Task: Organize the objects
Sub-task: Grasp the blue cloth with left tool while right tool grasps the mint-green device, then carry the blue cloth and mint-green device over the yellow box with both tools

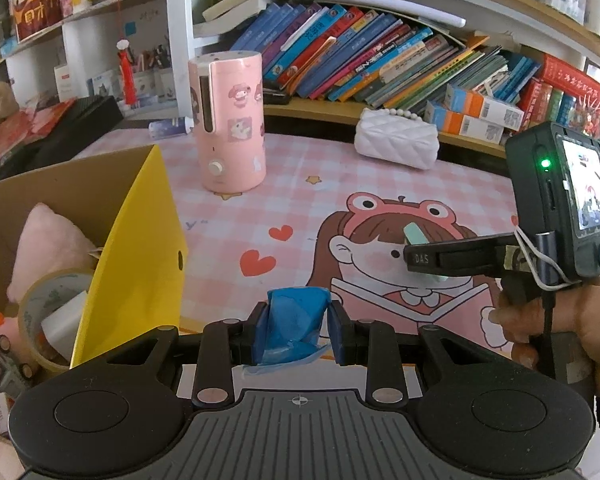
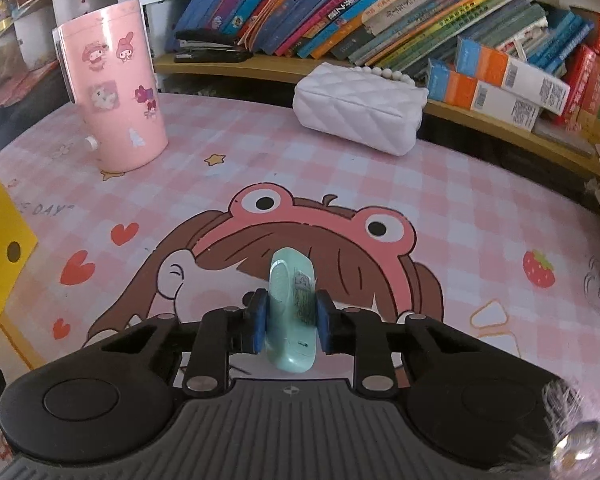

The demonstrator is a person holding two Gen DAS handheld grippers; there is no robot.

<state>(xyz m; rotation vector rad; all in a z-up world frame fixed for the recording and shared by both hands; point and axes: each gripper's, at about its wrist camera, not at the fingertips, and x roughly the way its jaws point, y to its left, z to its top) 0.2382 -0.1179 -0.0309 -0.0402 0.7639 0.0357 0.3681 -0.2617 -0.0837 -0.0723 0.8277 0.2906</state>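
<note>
the right hand-held gripper [image 2: 290, 322] clamps a mint-green oblong case [image 2: 290, 304] above the pink checked table [image 2: 440, 184], pads pressing both sides.

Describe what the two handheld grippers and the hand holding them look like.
Both grippers are black plastic with blue pads on their fingers, twin round discs and a ribbed grey base bearing a small crosshair mark. Seen from the left wrist, the right gripper has "DAS" lettering, a black camera unit with a lit screen and green light, a white cord and camouflage tape. The hand shows a dark sleeve cuff.
</note>
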